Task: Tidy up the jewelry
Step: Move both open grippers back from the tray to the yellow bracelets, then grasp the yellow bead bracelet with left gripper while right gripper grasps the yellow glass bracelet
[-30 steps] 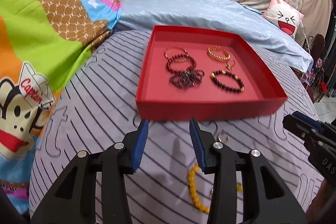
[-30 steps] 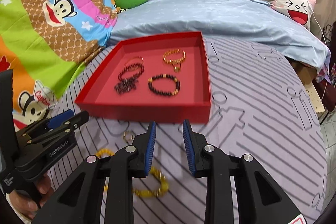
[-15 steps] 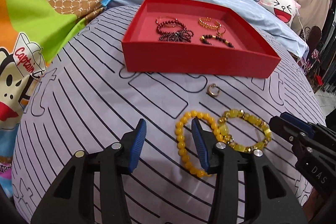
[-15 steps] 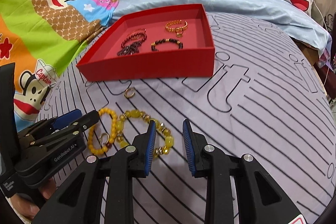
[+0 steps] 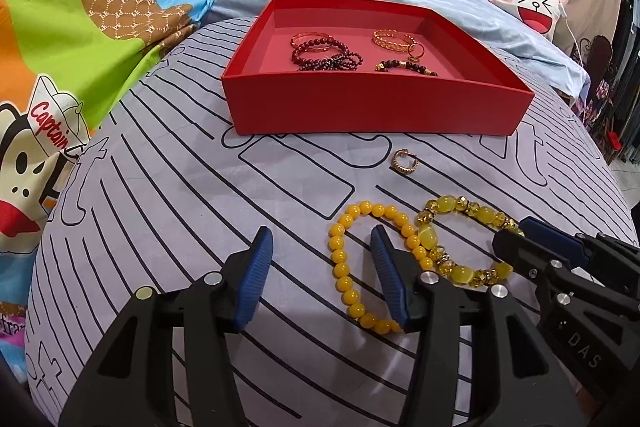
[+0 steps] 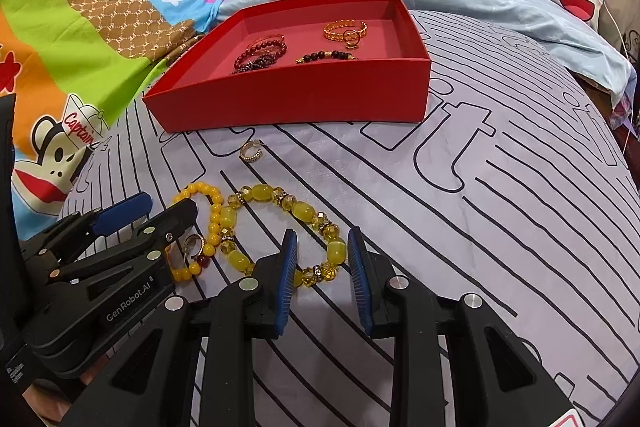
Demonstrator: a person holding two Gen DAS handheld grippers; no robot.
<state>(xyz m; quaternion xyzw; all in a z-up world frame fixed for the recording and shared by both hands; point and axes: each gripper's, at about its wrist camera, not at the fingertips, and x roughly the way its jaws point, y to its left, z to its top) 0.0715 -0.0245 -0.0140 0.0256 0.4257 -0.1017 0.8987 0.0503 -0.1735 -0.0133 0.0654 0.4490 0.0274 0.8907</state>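
Left wrist view, nearest: left gripper (image 5: 322, 277) low over the striped sheet (image 5: 160, 211), jaws opening, straddling one side of the round-bead yellow bracelet (image 5: 360, 259); pads not pressing on it, so released for now, apparently widening to take the strand. Just beside, touching that loop, the faceted yellow bracelet (image 5: 460, 239), its far side under the tips of the right gripper (image 5: 516, 239).

Right wrist view, nearest: right gripper (image 6: 322, 277) parted narrowly with the faceted yellow bracelet (image 6: 288, 227) partly between the blades; beads seemingly clear of the pads, though contact hard to rule out from this angle. Placed so for a pinch across the strand. At left, the left gripper (image 6: 164, 207) over the round-bead yellow bracelet (image 6: 200, 219), something small and ring-like beneath it, unclear.

Farther on, alone on the sheet, a gold ring (image 5: 405, 160). Beyond, the red box (image 5: 376, 103), open-topped, already holding dark and gold bracelets (image 5: 328, 53): likely destination for the three loose pieces.
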